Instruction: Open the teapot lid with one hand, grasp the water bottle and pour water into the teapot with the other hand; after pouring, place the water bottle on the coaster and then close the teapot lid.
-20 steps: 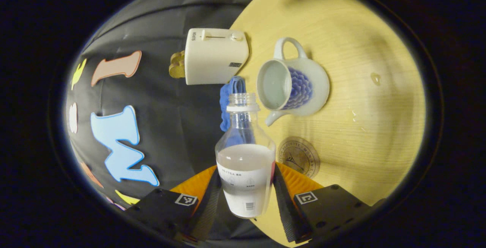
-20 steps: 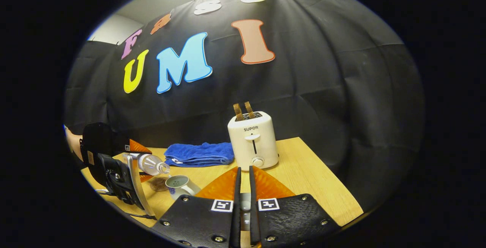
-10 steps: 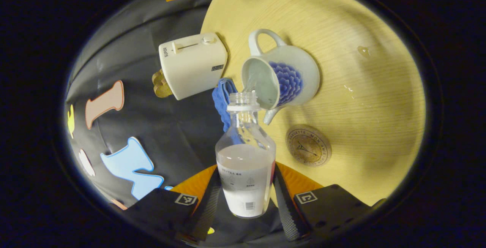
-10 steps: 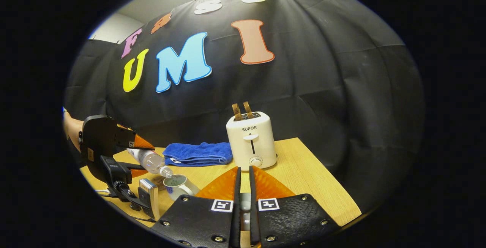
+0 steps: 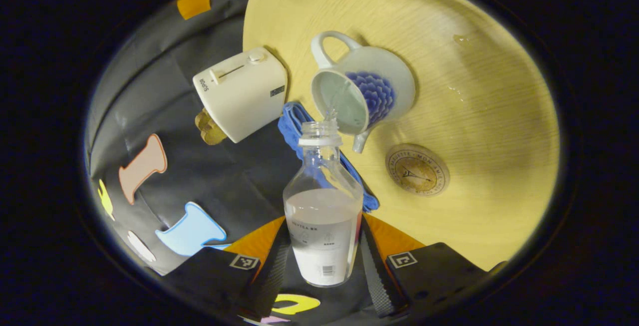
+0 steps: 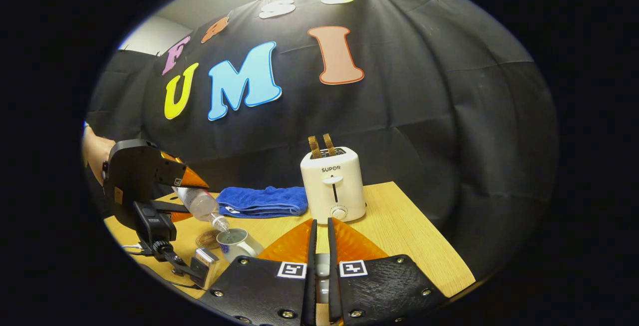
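Left gripper view: the left hand-held gripper (image 5: pixel 322 261) is clamped on the water bottle (image 5: pixel 322 216), one finger pressing each side of the labelled lower part. The bottle is tipped so its open neck sits right at the rim of the teapot (image 5: pixel 362 91), and a thin stream of water runs from the mouth into the open pot. A second ago the neck was just short of the teapot with nothing coming out; half a second ago the water had started, and now the bottle is tilted further. The teapot has no lid on it, and it stands on the counter (image 5: pixel 489 116). The coaster (image 5: pixel 417 170) lies bare just beside the teapot, on its spout side. A few drops of water sit on the counter well apart from the teapot, on the side away from the toaster (image 5: pixel 239 94). The blue towel (image 5: pixel 294 121) shows behind the bottle neck, between toaster and teapot.

In the right gripper view, the right hand-held gripper (image 6: pixel 319 246) has its fingers nearly together with only a narrow slit between them. Something small and pale sits in that slit, but I can't tell what it is. Compared with a second ago this gripper hasn't shifted, while the left gripper over the teapot is raised higher, with the bottle angled down more steeply.
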Tool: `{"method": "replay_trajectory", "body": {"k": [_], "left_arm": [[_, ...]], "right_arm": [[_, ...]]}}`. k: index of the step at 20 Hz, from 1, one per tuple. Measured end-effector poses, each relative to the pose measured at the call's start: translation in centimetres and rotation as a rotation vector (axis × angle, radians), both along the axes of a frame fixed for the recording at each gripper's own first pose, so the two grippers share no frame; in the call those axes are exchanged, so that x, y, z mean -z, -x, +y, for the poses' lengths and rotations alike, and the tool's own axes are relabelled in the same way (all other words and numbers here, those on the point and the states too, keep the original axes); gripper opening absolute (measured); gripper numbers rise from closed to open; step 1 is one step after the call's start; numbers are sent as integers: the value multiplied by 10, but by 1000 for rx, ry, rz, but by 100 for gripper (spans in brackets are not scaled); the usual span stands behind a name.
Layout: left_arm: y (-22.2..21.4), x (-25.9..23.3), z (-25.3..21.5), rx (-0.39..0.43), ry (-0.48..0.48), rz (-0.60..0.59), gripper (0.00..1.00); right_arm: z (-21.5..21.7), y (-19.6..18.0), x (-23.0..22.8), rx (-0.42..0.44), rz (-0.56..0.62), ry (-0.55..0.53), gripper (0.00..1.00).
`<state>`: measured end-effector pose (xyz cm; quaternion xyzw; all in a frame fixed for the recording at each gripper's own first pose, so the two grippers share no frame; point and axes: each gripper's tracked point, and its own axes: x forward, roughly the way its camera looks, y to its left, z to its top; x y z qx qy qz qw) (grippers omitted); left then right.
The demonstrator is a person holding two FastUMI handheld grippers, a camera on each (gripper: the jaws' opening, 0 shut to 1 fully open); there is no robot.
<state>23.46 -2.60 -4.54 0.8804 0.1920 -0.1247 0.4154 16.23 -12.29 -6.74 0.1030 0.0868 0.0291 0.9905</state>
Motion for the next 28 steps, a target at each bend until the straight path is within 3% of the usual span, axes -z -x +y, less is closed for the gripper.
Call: {"method": "replay_trajectory", "body": {"k": [15,28], "left_arm": [[8,-11,-34,126,-267,-11,84],[12,-14,-44,179,-328,-48,84]], "right_arm": [[0,2,-4,-4,-6,-23,10],[0,2,-2,-9,-5,-28,10]]}}
